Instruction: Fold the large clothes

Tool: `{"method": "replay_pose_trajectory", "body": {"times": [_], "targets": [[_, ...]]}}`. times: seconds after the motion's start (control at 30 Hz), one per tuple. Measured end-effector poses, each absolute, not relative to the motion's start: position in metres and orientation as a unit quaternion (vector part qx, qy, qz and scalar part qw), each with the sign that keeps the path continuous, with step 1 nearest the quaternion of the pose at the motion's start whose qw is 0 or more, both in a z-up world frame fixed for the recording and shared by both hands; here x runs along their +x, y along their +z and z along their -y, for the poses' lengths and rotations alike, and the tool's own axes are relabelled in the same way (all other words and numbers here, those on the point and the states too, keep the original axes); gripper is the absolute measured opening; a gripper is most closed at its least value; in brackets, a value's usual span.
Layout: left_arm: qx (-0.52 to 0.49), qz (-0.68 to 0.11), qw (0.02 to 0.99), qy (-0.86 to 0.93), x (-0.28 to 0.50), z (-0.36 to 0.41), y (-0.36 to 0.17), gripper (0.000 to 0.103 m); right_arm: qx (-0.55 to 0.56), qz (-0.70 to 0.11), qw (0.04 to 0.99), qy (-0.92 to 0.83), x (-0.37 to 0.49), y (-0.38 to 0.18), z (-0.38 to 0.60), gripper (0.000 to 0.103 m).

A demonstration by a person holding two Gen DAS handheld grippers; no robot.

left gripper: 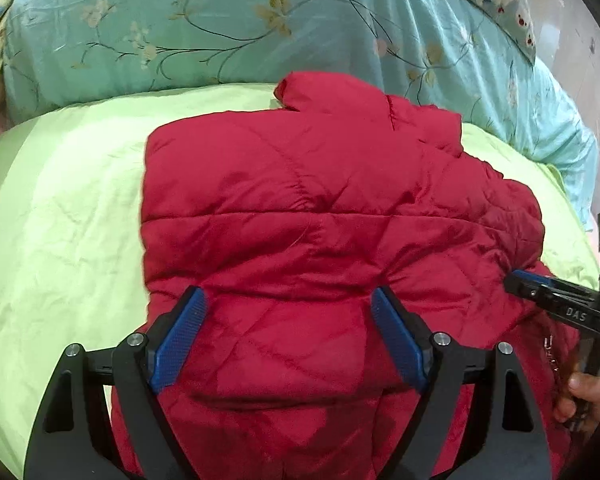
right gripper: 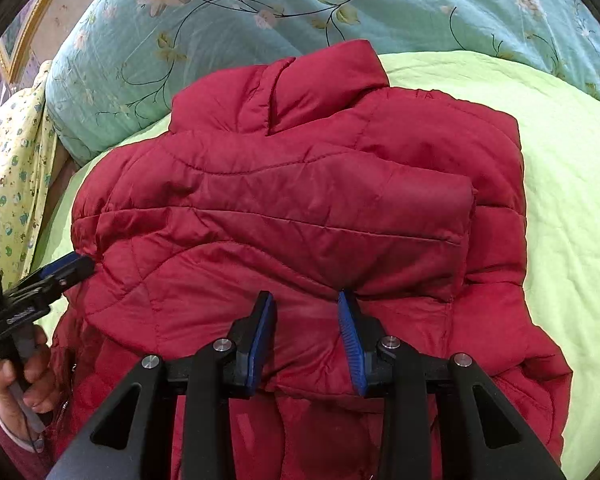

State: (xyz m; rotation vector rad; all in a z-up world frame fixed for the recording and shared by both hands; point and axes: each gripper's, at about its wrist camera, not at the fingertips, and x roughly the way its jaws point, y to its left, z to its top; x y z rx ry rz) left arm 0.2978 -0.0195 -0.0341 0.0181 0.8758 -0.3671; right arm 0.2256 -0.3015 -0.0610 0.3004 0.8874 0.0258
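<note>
Blue-padded, black-framed, spread wide: left gripper (left gripper: 288,336), poised over the near hem of the red puffer jacket (left gripper: 320,216), quilted fabric bulging up between the fingers, none of it pinched. Narrower gap at the right gripper (right gripper: 307,338), pads apart yet close, tips set against a fold of the same jacket (right gripper: 292,216); cannot tell from this view whether any cloth is caught between them. Off to one side in each wrist view, the other tool and the hand behind it: right gripper (left gripper: 540,286) nosing at the jacket's right edge, right hand (left gripper: 584,396) wrapped on its grip; left gripper (right gripper: 70,270) touching the left edge, left hand (right gripper: 24,376) below it. Just beyond the tips, a sleeve folded across the jacket's body, collar (right gripper: 324,80) standing at the far end. Underneath and all around, a pale green sheet (left gripper: 60,220). Farthest back, a teal floral quilt (left gripper: 220,32) heaped against the collar end.
</note>
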Motion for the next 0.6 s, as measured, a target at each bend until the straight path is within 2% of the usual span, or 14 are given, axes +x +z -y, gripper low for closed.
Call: {"method": "replay_pose_trajectory", "body": {"times": [0.27,0.43,0.6], "targets": [[0.010,-0.443,0.879,-0.174,0.308,0.019,-0.056,0.086,0.145,-0.383,0.912,0.005,0.204,-0.031,0.303,0.037],[0.015,-0.444,0.879,-0.175,0.306,0.020,-0.055,0.086,0.142,-0.433,0.889,-0.039,0.218,-0.061,0.322,0.037],[0.000,-0.444,0.880,-0.165,0.297,0.011,-0.047,0.086,0.148,-0.435,0.888,-0.035,0.222,-0.068,0.326,0.037]]}}
